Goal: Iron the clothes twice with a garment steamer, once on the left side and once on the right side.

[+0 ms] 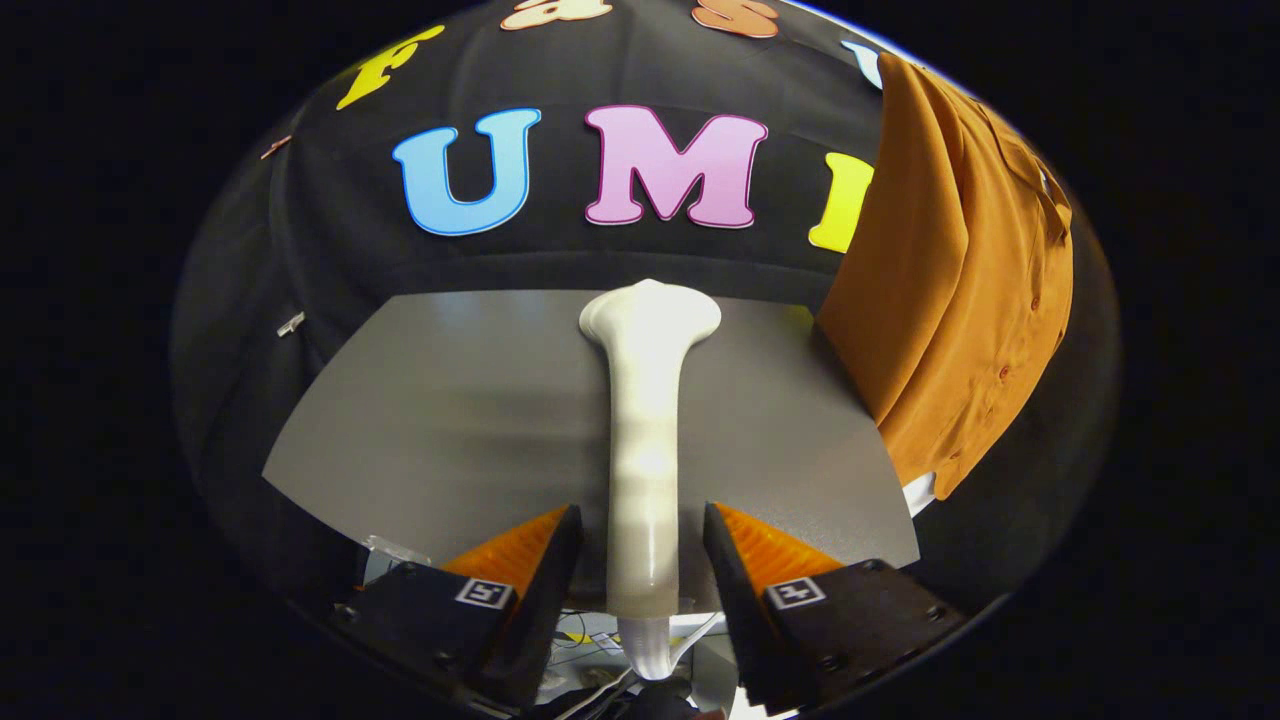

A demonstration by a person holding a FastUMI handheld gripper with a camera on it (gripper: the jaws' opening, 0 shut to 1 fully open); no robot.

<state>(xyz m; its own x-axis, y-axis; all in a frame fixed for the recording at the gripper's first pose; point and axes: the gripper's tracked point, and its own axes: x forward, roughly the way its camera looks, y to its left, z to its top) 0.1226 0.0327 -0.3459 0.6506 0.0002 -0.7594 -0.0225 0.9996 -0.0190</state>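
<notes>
The claw stands released, its fingers either side of the steamer handle, apparently not yet pressing it. The steamer lies on the grey counter, head pointing away. Judging by this, the pickup is in hand; next, clench and carry it to the orange shirt hanging right of the steamer.

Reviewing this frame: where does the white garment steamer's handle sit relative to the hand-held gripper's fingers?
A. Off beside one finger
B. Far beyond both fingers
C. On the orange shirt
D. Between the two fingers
D: the white garment steamer runs up from between the fingers of the hand-held gripper, with a gap visible on each side.
</notes>
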